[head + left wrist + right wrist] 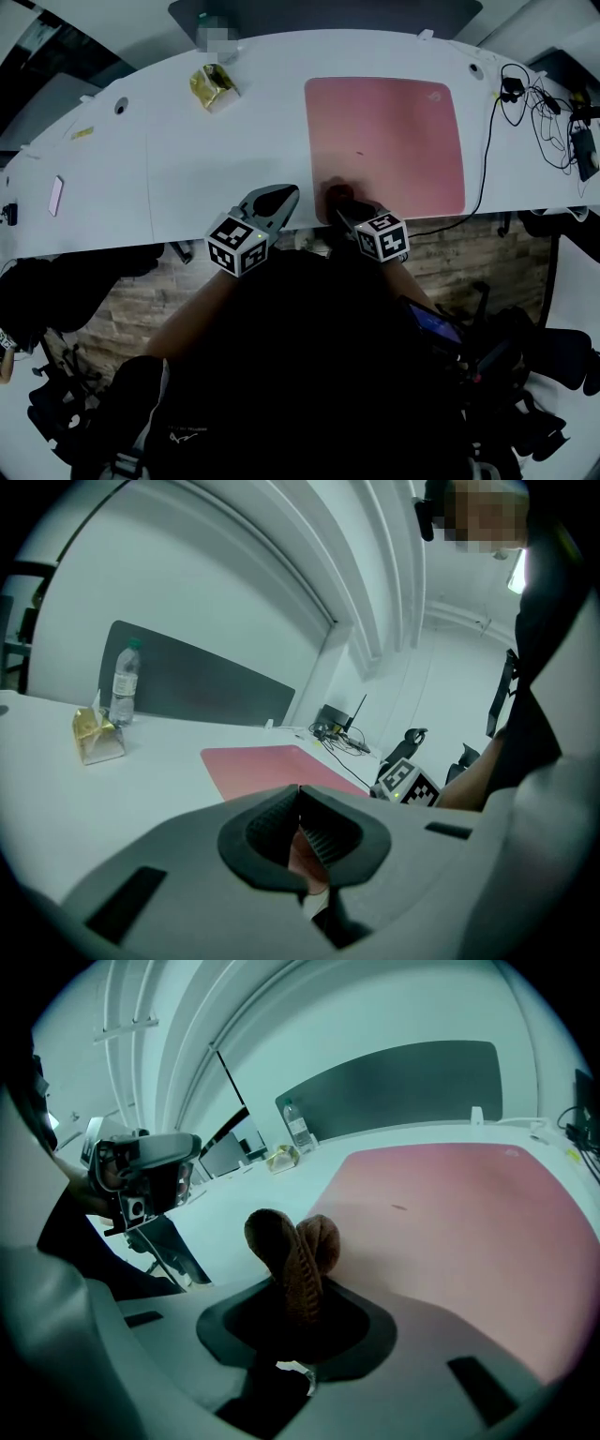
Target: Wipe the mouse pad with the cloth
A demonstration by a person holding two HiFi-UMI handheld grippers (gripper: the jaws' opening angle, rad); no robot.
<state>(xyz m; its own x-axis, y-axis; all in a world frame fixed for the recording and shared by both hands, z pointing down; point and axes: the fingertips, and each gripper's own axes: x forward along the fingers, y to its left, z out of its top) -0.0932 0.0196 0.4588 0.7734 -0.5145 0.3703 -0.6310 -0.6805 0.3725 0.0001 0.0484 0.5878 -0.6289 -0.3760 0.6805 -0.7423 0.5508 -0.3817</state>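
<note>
A pink mouse pad (384, 141) lies on the white table (187, 178), right of centre. My right gripper (341, 208) hovers at the pad's near left corner, shut on a bunched brown cloth (337, 195). In the right gripper view the cloth (292, 1246) sticks up from the jaws over the edge of the pad (459, 1213). My left gripper (274, 201) sits just left of the pad at the table's near edge. Its jaws are shut with nothing between them (301, 839), and the pad (262, 764) lies ahead of them.
A yellow packet (214, 86) lies at the back left of the table, with a water bottle (123, 683) behind it. Cables and chargers (539, 108) trail across the right end. A small pink item (55, 195) rests at the far left. A dark divider panel (394, 1087) lines the far edge.
</note>
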